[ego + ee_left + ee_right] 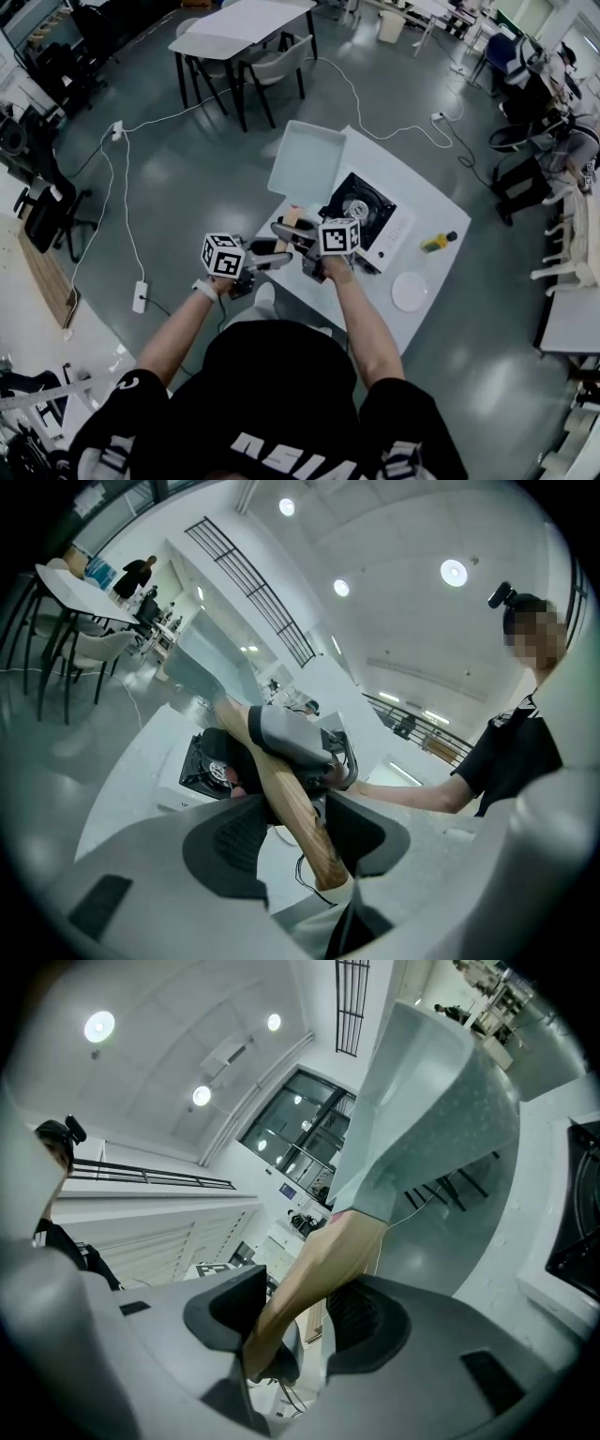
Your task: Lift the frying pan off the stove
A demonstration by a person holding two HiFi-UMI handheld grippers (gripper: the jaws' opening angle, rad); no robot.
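Observation:
The frying pan (pixel 307 159) is square and pale grey with a wooden handle (pixel 291 217). It hangs tilted in the air, left of the black burner of the white portable stove (pixel 361 211) and clear of it. Both grippers hold the handle. My right gripper (pixel 295 234) grips it nearer the pan, and my left gripper (pixel 272 258) grips its end. In the left gripper view the handle (pixel 295 808) runs between the left gripper (pixel 295 822) pads, with the right gripper ahead. In the right gripper view the pan (pixel 431 1101) fills the upper right and its handle (pixel 309 1279) sits in the right gripper (pixel 300 1312).
The stove stands on a white table (pixel 427 192). A yellow bottle (pixel 438 242) and a white plate (pixel 410 292) lie to the stove's right. Behind are a dark-legged table with chairs (pixel 246 37). Cables and a power strip (pixel 140 296) lie on the grey floor.

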